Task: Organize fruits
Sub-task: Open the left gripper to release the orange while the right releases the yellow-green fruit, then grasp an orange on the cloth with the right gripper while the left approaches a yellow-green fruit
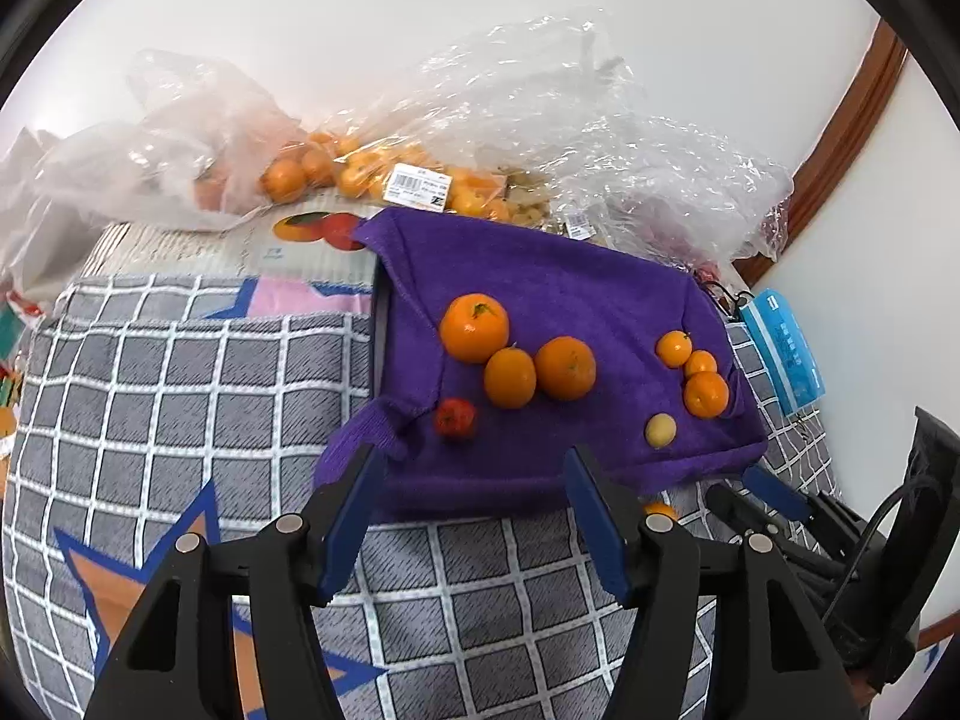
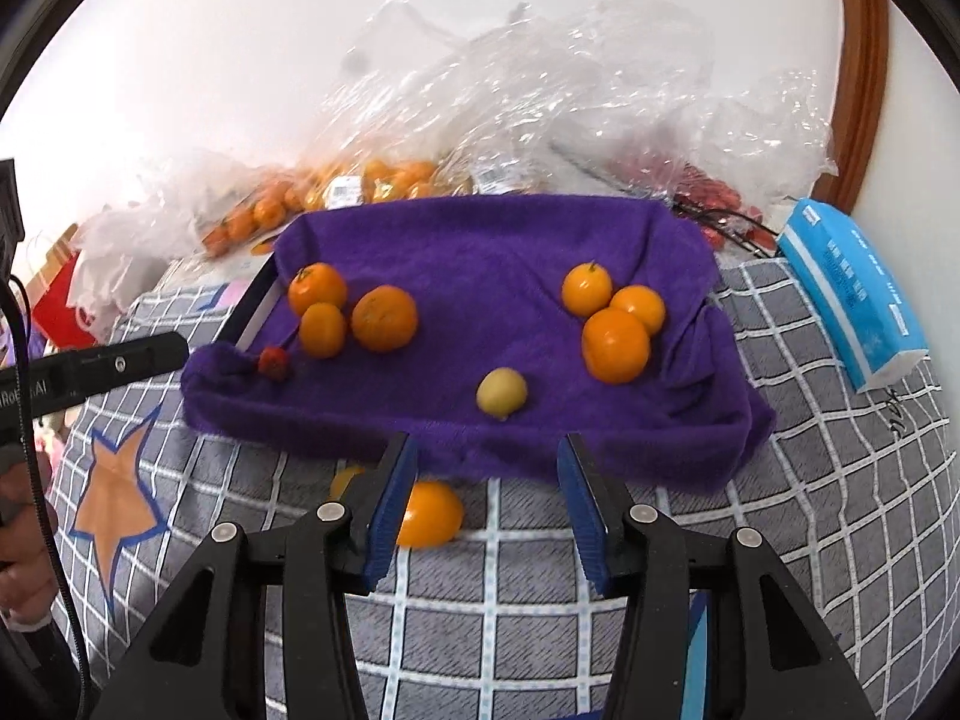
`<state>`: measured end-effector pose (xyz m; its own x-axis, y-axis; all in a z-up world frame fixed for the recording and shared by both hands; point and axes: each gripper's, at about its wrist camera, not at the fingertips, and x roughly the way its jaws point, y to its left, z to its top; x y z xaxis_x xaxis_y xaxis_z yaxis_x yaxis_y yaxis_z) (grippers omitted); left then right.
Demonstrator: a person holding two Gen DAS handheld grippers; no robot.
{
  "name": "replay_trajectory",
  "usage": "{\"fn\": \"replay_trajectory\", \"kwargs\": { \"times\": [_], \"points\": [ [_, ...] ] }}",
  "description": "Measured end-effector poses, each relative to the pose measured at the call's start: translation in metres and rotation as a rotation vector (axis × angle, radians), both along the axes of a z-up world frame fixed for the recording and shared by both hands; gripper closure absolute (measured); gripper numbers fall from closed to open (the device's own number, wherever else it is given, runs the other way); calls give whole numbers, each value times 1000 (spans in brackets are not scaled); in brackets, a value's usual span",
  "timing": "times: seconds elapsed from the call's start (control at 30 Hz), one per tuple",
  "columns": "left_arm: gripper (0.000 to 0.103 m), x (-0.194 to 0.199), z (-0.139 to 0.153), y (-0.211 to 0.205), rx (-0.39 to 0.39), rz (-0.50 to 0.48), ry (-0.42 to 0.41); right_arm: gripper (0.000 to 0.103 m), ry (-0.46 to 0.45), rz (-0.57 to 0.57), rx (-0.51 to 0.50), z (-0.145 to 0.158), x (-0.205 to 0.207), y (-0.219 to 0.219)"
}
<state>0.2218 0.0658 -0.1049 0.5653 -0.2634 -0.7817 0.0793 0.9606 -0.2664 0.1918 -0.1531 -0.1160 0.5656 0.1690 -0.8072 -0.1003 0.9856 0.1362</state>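
Purple towel (image 1: pixel 540 300) below; left claw (image 1: pixel 474 468), right claw (image 2: pixel 487 456) tilted down, both released, empty.

Home bedrm: checked quilt (image 2: pixel 540 630) on bed, tissue pack (image 2: pixel 852 306), wood trim.

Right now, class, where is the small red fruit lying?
In the right wrist view, the red fruit lies at the purple towel's near-left corner, just left of the nearest orange.

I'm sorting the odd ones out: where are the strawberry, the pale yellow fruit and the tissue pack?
strawberry (image 1: pixel 455 417), left wrist view, middle of its red body
pale yellow fruit (image 2: pixel 502 392), right wrist view, its rounded front
tissue pack (image 2: pixel 852 294), right wrist view, blue top face
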Motion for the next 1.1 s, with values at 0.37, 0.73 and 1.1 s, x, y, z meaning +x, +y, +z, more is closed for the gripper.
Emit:
{"fn": "replay_trajectory", "kwargs": {
  "times": [0.37,0.73,1.1],
  "points": [
    [42,-12,-16,10,11,26,37,54,76,39,46,-31,7,19],
    [42,-9,-27,7,7,27,65,60,119,69,69,-50,6,26],
    [42,-13,-37,-12,27,-3,86,66,110,49,131,-49,4,8]
  ]
}}
